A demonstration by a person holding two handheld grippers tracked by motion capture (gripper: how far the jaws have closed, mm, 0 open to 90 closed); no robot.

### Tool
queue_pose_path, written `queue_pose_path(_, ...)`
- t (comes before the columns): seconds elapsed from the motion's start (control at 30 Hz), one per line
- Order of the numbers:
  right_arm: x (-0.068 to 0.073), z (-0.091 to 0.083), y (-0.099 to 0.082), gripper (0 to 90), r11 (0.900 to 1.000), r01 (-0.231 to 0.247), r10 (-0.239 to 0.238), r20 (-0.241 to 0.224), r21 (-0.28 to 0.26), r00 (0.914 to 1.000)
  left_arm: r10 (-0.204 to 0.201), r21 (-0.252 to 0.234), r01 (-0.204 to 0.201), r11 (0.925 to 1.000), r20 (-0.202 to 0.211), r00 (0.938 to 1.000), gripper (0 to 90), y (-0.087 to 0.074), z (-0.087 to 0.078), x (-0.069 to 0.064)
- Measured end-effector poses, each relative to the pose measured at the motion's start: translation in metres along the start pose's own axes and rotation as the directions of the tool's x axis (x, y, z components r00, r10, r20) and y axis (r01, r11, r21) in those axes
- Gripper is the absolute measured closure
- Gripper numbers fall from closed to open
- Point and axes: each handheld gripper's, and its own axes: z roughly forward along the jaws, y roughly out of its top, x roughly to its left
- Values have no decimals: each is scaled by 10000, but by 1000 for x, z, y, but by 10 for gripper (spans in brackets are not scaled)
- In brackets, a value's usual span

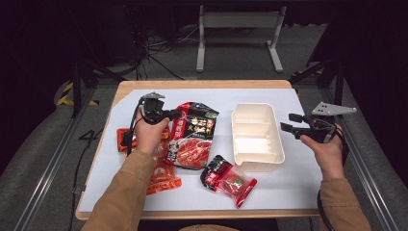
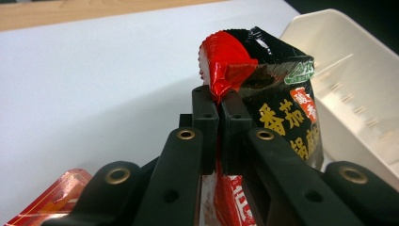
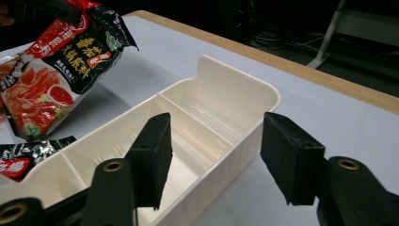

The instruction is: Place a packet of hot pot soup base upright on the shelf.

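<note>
Currently we've got the left tongs (image 2: pixel 219 110) clamped on the sauce packet's (image 1: pixel 192 134) top corner, white bin (image 1: pixel 256 136) just to its right, right tongs (image 3: pixel 214 157) apart near the bin's far side.

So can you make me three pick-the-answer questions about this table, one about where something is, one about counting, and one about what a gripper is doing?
1. Where is the cream box?
A. between the big red-and-black packet and the right gripper
B. on the floor
C. under the packets

2. How many compartments does the box have?
A. one
B. two
C. five

3. What is the left gripper doing?
A. lying open on the table
B. pinching the packet's top edge
C. holding the box

Answers: 1 A, the high view shows it between them. 2 B, one divider splits it. 3 B, its jaws are shut on the packet's edge.
</note>
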Motion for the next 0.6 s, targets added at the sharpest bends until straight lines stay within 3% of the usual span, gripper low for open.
queue_pose_path(0.33,9,-3,8,491,9999,-41,36,-351,-124,9994,684,-725,-665,9951,235,9974,876,5,-22,-23)
queue_pose_path(0.47,12,-4,13,529,9997,-220,215,-822,-47,9964,1052,-1038,-1017,9894,291,9940,876,4,-32,-33)
queue_pose_path(0.6,18,-4,18,554,10000,-62,61,-841,-6,9964,1243,-1378,-1197,9832,254,9919,876,4,-40,-39)
